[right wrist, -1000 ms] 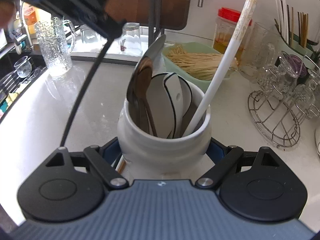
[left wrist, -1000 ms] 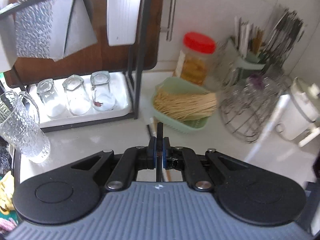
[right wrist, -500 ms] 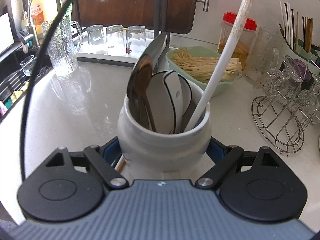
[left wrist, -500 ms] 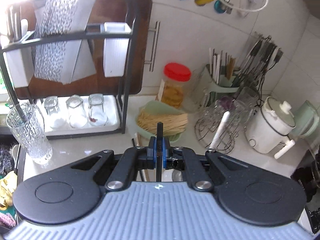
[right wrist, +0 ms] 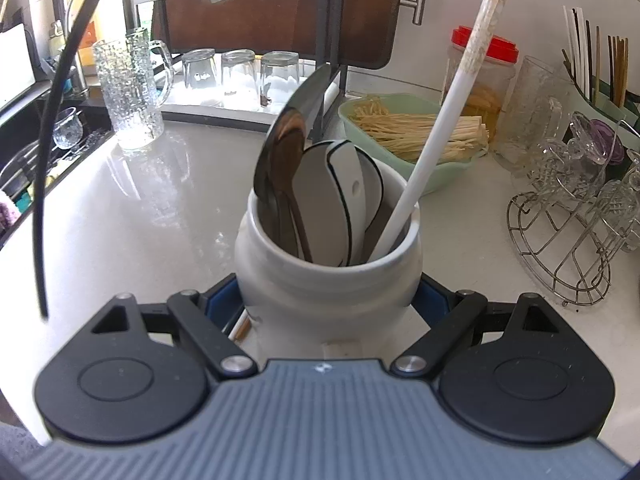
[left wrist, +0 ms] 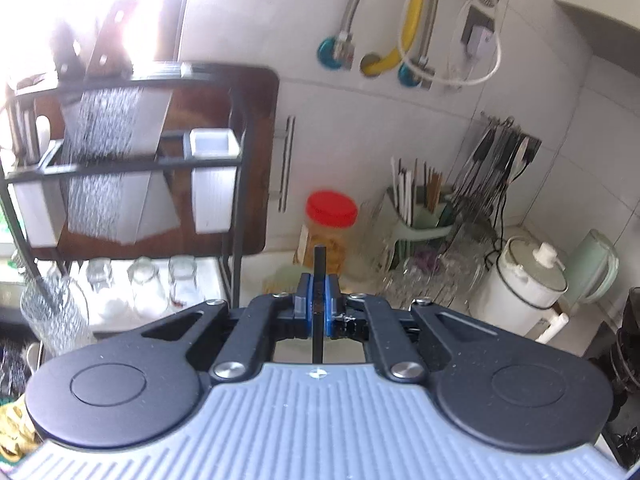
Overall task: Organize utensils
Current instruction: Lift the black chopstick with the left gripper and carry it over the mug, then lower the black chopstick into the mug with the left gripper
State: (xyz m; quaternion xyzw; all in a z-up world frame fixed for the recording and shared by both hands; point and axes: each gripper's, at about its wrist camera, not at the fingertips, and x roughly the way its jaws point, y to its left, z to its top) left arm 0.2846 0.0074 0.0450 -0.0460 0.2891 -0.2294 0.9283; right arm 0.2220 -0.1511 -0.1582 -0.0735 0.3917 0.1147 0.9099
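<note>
My left gripper (left wrist: 319,300) is shut on a thin black utensil handle (left wrist: 319,264) that stands upright between its blue pads, high above the counter. In the right wrist view the same black handle (right wrist: 52,120) hangs as a long curved line at the far left, its lower end above the counter. My right gripper (right wrist: 327,306) is shut on a white ceramic jar (right wrist: 328,288) standing on the counter. The jar holds a metal spoon (right wrist: 286,152), white ceramic spoons (right wrist: 332,196) and a long white handle (right wrist: 448,112) leaning right.
A black rack (left wrist: 236,216) with upturned glasses (right wrist: 240,72) stands at the back, a glass mug (right wrist: 128,92) to its left. A green basket of pale sticks (right wrist: 420,132), a red-lidded jar (left wrist: 330,224), a chopstick holder (left wrist: 420,216), a wire stand with glass cups (right wrist: 568,240) and a white pot (left wrist: 524,280) fill the right side. The sink (right wrist: 24,152) lies left.
My left gripper has risen and tipped upward with the black handle, so more wall and pipes show. In the right view the black handle has lifted away leftward. The right gripper and jar have stayed put.
</note>
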